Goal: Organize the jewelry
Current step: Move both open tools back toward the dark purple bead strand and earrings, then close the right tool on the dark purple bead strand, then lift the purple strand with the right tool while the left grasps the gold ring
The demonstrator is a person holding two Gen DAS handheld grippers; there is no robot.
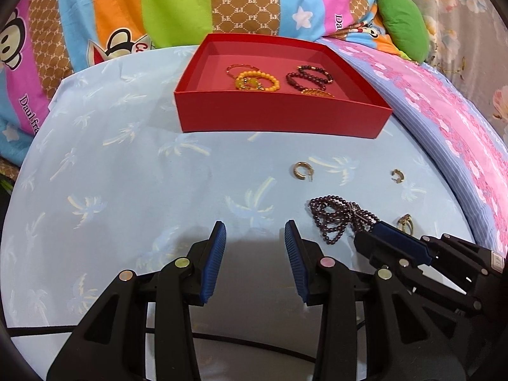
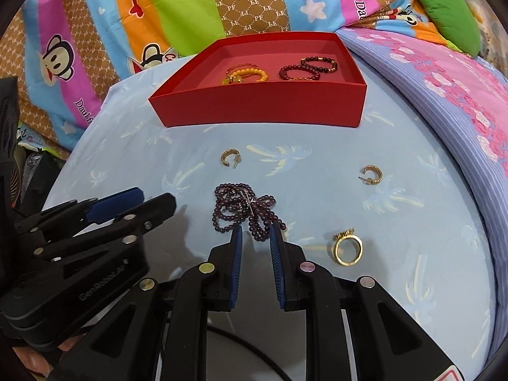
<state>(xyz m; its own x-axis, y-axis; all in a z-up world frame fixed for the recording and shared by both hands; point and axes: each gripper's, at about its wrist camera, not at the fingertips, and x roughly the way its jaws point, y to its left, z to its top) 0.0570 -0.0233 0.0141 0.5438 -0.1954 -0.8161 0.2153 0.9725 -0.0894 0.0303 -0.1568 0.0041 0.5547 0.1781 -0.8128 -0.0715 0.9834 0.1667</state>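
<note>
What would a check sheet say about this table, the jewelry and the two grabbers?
Surface: blue palm-print cloth, smooth.
Job's things: red box holding bead bracelets; on the cloth, purple necklace, two hoop earrings, gold ring.
Clutter: nothing seen.
Grippers: right gripper narrowly parted, tips at the necklace's near beads, grip not clear; left gripper open, empty, over bare cloth.
Cables: black cable under the grippers.
Surroundings: cartoon bedding, pink floral blanket, green cushion.

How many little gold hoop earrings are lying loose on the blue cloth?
2: one gold hoop earring just before the red box, the other gold hoop earring farther right. None looks hidden.
</note>
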